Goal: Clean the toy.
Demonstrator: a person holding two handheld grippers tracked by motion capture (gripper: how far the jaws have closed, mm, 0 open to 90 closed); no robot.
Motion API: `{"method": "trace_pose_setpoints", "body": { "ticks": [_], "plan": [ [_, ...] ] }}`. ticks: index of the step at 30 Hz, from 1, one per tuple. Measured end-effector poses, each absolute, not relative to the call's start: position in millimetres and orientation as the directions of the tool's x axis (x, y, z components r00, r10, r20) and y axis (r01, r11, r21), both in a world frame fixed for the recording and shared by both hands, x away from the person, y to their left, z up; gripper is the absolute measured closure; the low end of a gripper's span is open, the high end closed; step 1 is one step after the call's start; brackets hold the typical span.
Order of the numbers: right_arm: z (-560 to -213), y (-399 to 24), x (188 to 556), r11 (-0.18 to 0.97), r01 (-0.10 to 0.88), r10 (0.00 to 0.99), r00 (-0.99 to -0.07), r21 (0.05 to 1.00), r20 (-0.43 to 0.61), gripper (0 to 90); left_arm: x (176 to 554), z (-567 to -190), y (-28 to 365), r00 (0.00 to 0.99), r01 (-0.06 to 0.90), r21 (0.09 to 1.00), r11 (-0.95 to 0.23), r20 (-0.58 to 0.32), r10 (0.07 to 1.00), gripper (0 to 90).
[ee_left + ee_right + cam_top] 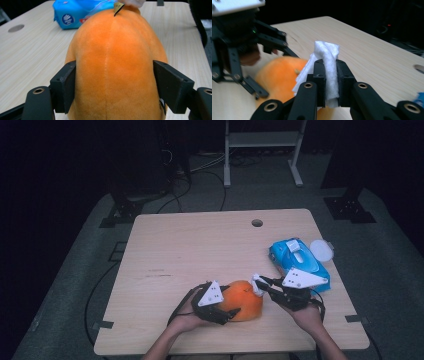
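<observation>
The left gripper (226, 307) sits at the near side of an orange plush toy (243, 300), its two black jaws around the toy's body. In the left gripper view the toy (115, 65) bulges up between the jaws; the left pad seems to meet the plush, while the right pad stands just beside it, so whether the toy is truly squeezed is hard to tell. No more than a loose hold can be read there.

The right gripper (258, 282) comes in from the other side of the toy, its jaws pressed together on a folded white wipe (328, 72). The wipe stands up out of the jaw tips and hangs a little below them, just above the top of the toy (279, 75). From above, the wipe (257, 285) is at the toy's far right edge, touching or nearly so.

Beyond the right gripper, on the wooden table (190, 245), lies a blue wipes pack (295, 260), with a round white lid (321, 250) just beside it. The pack (75, 12) also lies past the toy in the left gripper view.
</observation>
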State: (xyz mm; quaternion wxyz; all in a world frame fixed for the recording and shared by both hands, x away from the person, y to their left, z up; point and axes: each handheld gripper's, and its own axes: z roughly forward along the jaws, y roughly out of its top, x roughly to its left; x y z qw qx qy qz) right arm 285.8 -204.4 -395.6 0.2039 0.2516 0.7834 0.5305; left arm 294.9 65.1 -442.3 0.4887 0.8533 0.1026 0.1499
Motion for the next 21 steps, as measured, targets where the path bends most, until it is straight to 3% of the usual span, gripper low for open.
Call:
{"method": "trace_pose_setpoints", "body": {
  "ticks": [4,12,21],
  "plan": [
    [-400,-194,285,0.372,0.180,0.580,-0.811,0.911,-0.077,79.2,292,-441,64,0.932,0.011,0.853,-0.521,0.179,0.314,24.2],
    [-403,-209,287,0.363,0.242,0.586,-0.810,0.900,-0.018,79.4,293,-441,65,0.934,0.033,0.860,-0.509,0.155,0.323,23.3],
    [-399,-193,284,0.392,0.217,0.538,-0.842,0.894,-0.032,79.3,294,-439,67,0.941,0.038,0.860,-0.509,0.141,0.309,17.3]
  ]
}}
